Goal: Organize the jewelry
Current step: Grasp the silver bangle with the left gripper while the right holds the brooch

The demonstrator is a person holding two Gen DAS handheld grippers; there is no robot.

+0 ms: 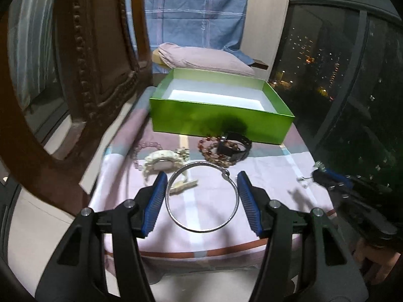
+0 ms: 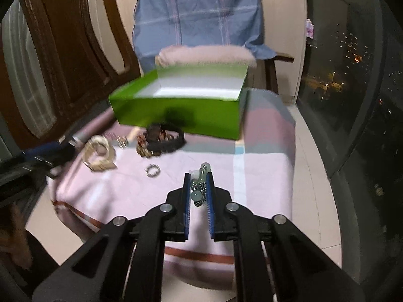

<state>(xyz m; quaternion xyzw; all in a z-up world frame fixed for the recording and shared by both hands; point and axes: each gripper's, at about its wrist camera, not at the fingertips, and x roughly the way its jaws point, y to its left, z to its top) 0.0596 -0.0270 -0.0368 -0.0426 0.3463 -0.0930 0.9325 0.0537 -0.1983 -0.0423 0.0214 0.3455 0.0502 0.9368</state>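
Observation:
My left gripper (image 1: 202,175) is shut on a thin silver bangle (image 1: 201,230), whose sides rest against the blue pads just above the pink cloth. My right gripper (image 2: 198,175) is shut on a bracelet of pale green beads (image 2: 197,195), bunched between its pads. An open green box (image 1: 219,123) with a white inside stands behind both; it also shows as the green box (image 2: 176,115) in the right wrist view. In front of it lie a white watch (image 1: 161,162), a pink bead bracelet (image 1: 146,148), a brown bead bracelet (image 1: 214,154) and a black strap (image 1: 236,146).
A small silver ring (image 2: 152,171) lies on the cloth left of my right gripper. A carved wooden frame (image 1: 83,75) rises at the left. A pink pillow (image 1: 206,59) and blue checked fabric (image 1: 196,12) are behind the box. Dark windows (image 1: 340,75) stand at the right.

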